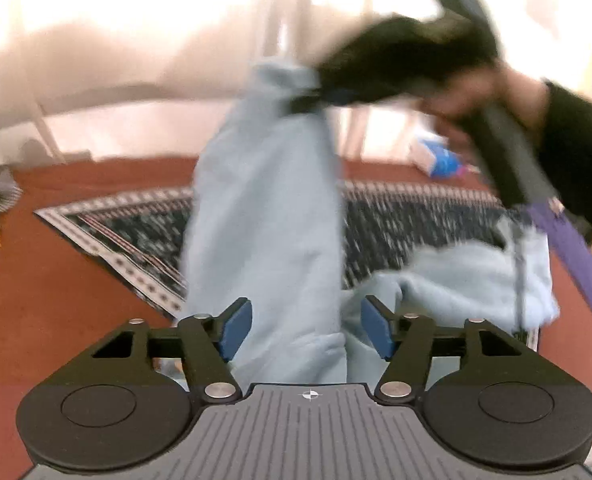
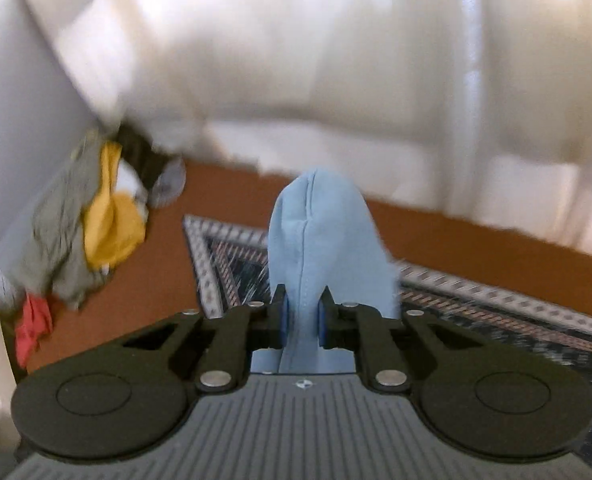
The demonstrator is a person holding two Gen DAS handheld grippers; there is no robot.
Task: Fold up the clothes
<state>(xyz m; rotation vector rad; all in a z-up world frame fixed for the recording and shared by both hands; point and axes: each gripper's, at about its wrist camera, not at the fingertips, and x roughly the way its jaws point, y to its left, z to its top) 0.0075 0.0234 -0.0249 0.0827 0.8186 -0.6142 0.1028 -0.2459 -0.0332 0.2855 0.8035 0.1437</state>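
Dangling over the rug (image 1: 396,216) at twelve o'clock, the blue garment (image 1: 264,216) hangs from the right gripper (image 2: 302,316), fingers clenched on it; left gripper (image 1: 306,330) released; blur suggests swinging, so perhaps it slips.

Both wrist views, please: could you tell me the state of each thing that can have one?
Right gripper: shut on the light blue garment.
Left gripper: open, cloth between its pads, not clamped.
Light blue garment: lifted, hanging, unfolded.
Clothes pile: heaped, unfolded.
Patterned rug: lying flat.
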